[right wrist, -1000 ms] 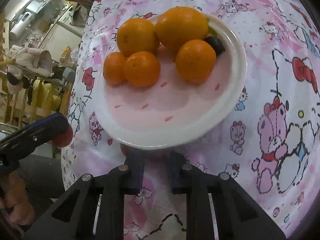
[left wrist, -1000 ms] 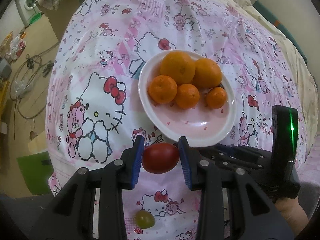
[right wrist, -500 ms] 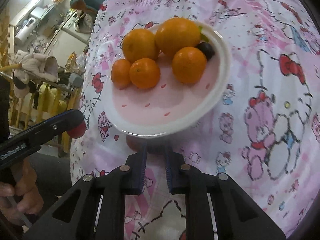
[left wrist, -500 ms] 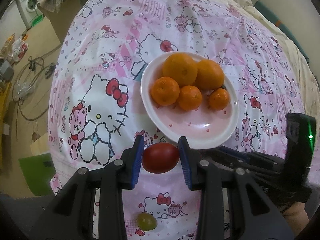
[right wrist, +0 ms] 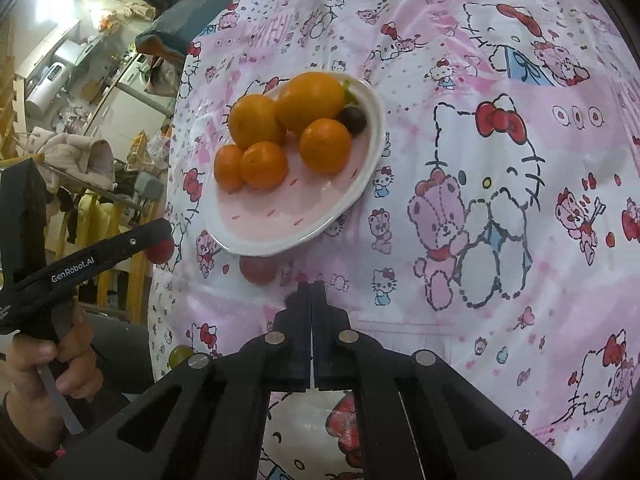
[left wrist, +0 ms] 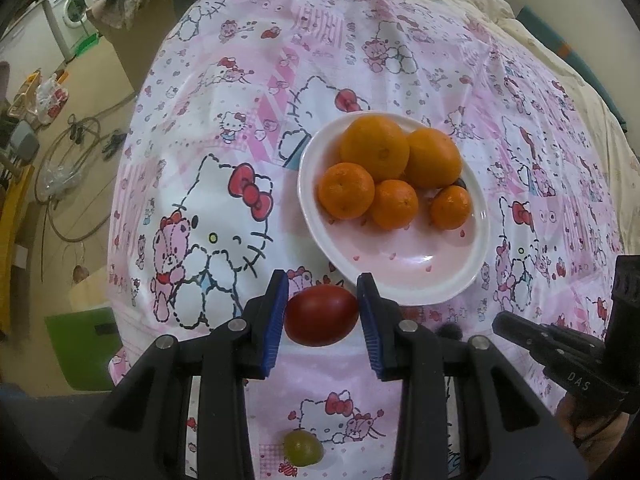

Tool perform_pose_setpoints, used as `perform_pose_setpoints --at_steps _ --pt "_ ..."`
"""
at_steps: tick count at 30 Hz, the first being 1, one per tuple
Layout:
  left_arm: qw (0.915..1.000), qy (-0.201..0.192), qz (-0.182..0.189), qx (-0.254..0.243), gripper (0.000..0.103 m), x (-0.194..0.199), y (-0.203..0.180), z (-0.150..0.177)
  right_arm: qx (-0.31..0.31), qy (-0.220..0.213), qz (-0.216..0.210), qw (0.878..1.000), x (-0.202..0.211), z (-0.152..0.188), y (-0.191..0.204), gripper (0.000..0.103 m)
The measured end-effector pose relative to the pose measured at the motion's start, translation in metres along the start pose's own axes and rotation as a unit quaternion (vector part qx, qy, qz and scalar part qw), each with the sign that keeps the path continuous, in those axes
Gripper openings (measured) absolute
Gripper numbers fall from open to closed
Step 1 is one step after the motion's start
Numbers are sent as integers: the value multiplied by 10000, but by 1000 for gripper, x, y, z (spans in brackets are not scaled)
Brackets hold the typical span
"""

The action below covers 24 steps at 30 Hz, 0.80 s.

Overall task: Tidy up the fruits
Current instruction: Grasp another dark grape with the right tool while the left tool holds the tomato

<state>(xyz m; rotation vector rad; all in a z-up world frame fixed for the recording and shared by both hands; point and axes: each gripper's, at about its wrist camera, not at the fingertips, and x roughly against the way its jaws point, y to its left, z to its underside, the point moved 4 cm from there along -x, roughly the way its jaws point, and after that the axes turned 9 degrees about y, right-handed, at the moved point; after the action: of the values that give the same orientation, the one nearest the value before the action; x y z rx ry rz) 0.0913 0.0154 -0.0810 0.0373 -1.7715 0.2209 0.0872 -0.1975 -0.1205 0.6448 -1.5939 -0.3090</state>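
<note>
My left gripper [left wrist: 322, 286] is shut on a red tomato [left wrist: 322, 315], held just short of the near rim of a white and pink plate [left wrist: 404, 254]. The plate carries several oranges [left wrist: 374, 148] and a dark grape [right wrist: 352, 120]. A green grape [left wrist: 303, 447] lies on the cloth under the left gripper. In the right wrist view my right gripper [right wrist: 312, 288] is shut and holds nothing, back from the plate [right wrist: 276, 216]. A small red fruit [right wrist: 258, 270] lies on the cloth between its tips and the rim. The left gripper [right wrist: 154, 240] with the tomato [right wrist: 161, 251] shows at left.
A pink cartoon-print cloth [left wrist: 224, 184] covers the surface, and its edge drops off at the left. Beyond it are a floor with cables [left wrist: 68, 168], a green box [left wrist: 86, 346] and a washing machine [left wrist: 74, 14]. A hand [right wrist: 52, 372] grips the left tool.
The right gripper has drawn back and up from the plate's rim, and its jaws have come fully together. The left gripper has stayed put with the tomato.
</note>
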Motion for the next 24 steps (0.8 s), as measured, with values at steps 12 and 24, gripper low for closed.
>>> perform_pose_setpoints --at_steps 12,24 --pt "9998 56 168 50 27 2 2 0 1037 417 1245 9859 -56 -1 32 41" --pt "9997 222 87 -57 11 -12 -3 1 1024 197 1275 9863 -30 2 26 23"
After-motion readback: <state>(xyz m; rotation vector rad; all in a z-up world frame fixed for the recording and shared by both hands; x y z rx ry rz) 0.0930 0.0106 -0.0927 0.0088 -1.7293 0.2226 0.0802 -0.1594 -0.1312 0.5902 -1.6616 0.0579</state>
